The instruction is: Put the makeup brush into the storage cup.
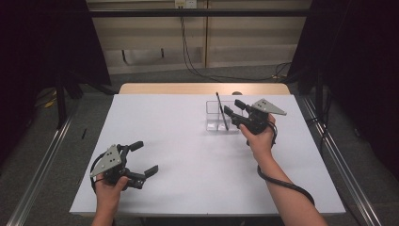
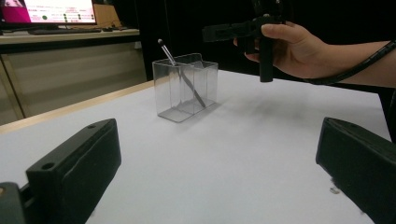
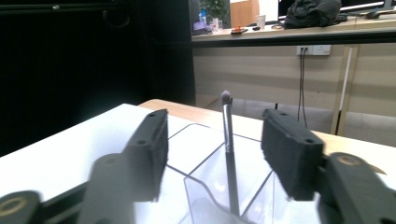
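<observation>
A clear plastic organiser box (image 1: 221,117) stands on the white table (image 1: 188,155) at the back right. A thin black makeup brush (image 1: 221,110) leans inside it, bristle end up. My right gripper (image 1: 234,107) hovers open just beside the box, jaws on either side of the brush handle (image 3: 229,149) without touching it. From the left gripper view the box (image 2: 186,87) and brush (image 2: 182,74) stand ahead, with the right hand (image 2: 294,49) over them. My left gripper (image 1: 143,158) rests open near the front left of the table, empty.
A wooden strip (image 1: 202,88) edges the table's far side. Cables (image 1: 197,70) hang down the back wall to the floor. Metal rails (image 1: 42,165) run along both sides. A desk with a monitor (image 2: 51,11) stands off to the side.
</observation>
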Motion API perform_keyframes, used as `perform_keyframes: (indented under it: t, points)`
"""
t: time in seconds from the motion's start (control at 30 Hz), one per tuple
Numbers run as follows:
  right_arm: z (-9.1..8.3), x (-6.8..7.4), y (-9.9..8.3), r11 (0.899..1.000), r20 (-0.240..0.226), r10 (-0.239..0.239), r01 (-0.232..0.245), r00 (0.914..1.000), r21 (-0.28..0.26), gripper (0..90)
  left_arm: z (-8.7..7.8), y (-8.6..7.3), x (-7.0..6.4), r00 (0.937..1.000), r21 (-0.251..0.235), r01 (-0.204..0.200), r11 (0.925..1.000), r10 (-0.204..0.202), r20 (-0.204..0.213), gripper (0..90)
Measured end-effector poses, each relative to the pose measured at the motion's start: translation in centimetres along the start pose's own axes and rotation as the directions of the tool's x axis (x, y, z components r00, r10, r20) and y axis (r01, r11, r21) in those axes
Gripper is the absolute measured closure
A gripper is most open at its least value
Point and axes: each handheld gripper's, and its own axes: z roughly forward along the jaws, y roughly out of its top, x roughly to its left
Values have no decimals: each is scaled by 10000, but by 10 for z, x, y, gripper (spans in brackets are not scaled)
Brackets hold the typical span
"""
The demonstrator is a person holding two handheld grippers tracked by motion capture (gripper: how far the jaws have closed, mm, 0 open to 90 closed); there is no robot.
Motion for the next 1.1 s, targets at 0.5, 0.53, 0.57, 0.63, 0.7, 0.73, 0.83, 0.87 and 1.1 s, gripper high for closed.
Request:
perform_keyframes:
  t: [0.5, 0.53, 0.57, 0.63, 0.7, 0.73, 0.83, 0.87, 1.1]
  points:
    - [-6, 2, 3, 9999, -374, -53, 57, 9993, 107, 200, 0, -2, 1, 10000, -36, 60, 10000, -60, -16, 0]
    - [-6, 2, 3, 9999, -430, -91, 95, 9990, 83, 185, 0, -2, 1, 10000, -11, 50, 10000, -50, -14, 0]
    - [-6, 3, 4, 9999, -422, -104, 108, 9991, 95, 178, 0, -2, 1, 10000, -12, 61, 10000, -61, -16, 0]
    - [-6, 3, 5, 9999, -503, -145, 149, 9986, 79, 155, 0, -2, 2, 10000, -25, 68, 10000, -68, 10, 0]
    - [-7, 4, 6, 9998, -534, -148, 154, 9985, 120, 142, 0, -2, 2, 10000, -31, 71, 10000, -71, -1, 0]
    - [-7, 4, 6, 9997, -534, -200, 209, 9984, 149, 131, 0, -2, 2, 10000, -55, 92, 9999, -92, 20, 0]
    - [-9, 5, 7, 9997, -601, -194, 203, 9980, 147, 108, 2, -2, 3, 10000, -54, 51, 10000, -51, 46, 0]
    - [-9, 5, 7, 9996, -612, -222, 234, 9979, 183, 102, 3, -1, 3, 10000, -47, 9, 10000, -9, 27, 0]
    - [-13, 6, 4, 9990, -733, -268, 292, 9969, 325, 56, 7, -1, 4, 9999, -116, 49, 9999, -48, 125, 0]
